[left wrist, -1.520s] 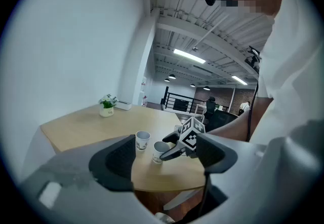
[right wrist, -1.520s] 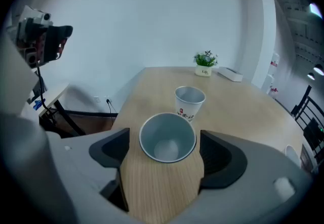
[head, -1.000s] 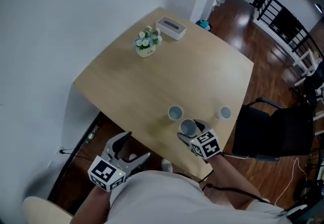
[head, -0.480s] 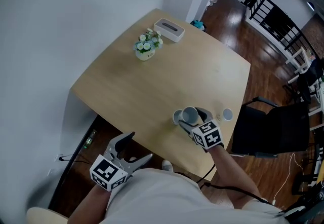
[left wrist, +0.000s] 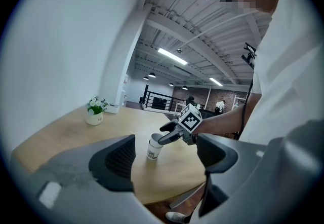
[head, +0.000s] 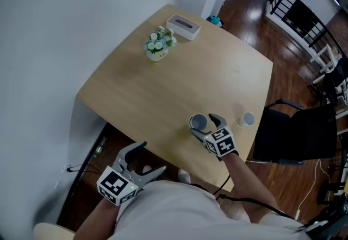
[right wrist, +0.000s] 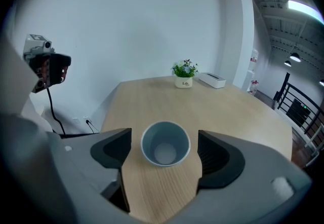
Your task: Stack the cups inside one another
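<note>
A grey-blue paper cup (head: 198, 121) stands near the front edge of the wooden table (head: 163, 87). In the left gripper view it looks like one cup nested in another (left wrist: 153, 148). My right gripper (head: 202, 125) is open around it. In the right gripper view the cup (right wrist: 165, 143) sits upright between the jaws with a gap on each side. A single cup (head: 248, 119) stands further right by the table edge. My left gripper (head: 149, 159) hangs open and holds nothing, below the table's front edge.
A small pot of white flowers (head: 157, 48) and a white box (head: 183, 27) stand at the far end of the table. A black chair (head: 293, 138) is just off the table's right side. The wall runs along the left.
The right gripper carried a cup left, set it into the cup standing on the table, and opened. Three separate cups are now a stack and one single. The left gripper barely moved.
</note>
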